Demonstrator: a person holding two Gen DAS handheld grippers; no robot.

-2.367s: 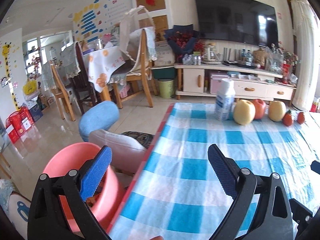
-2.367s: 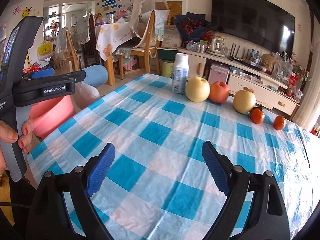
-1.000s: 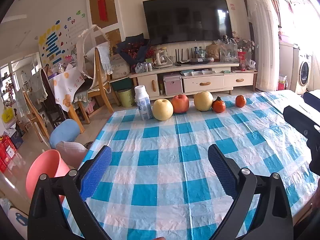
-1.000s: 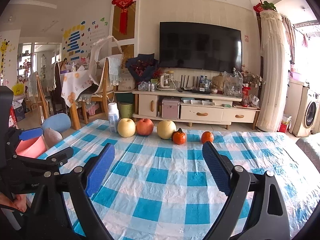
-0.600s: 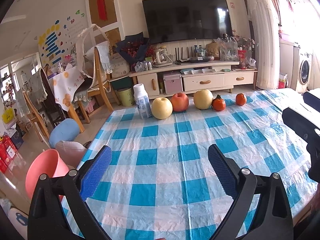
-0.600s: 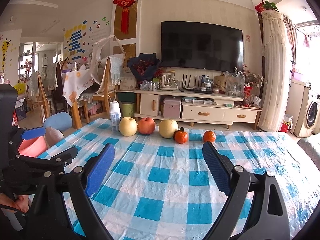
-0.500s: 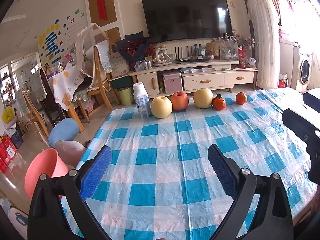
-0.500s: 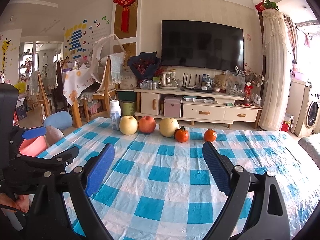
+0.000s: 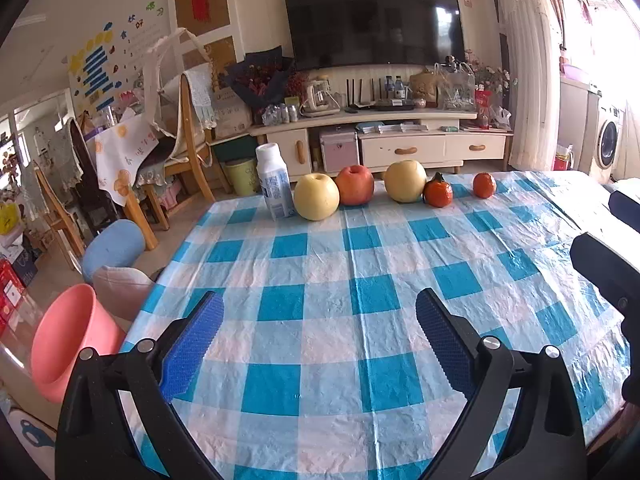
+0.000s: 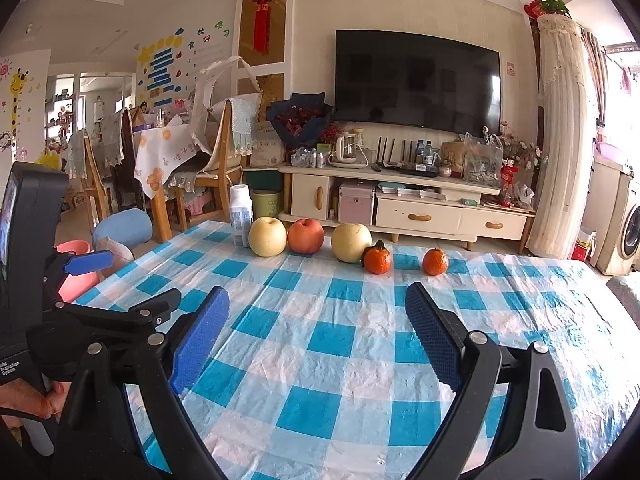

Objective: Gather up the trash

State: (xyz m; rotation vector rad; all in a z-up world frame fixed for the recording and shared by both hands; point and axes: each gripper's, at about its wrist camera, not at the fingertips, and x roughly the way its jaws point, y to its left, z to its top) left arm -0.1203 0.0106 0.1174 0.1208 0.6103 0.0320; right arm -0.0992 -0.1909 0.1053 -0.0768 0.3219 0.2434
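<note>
The one piece of trash I can pick out is the white bottle, which is standing upright at the far left end of a row of fruit along the back edge of the worktop; its long axis is running vertical, and it is just beside, possibly touching, the pale apple to its right. From the left gripper the bottle is lying ahead and slightly to the left, well apart across bare checked cloth. From the right gripper it is sitting ahead and further off to the left, so the left hand looks to me the nearer of the two. Both grippers are hanging released over the cloth, jaws spread wide with nothing between them. The pink bin is waiting on the floor off the worktop's left edge, also on the left hand's side, which I judge favours that hand for the carry.
</note>
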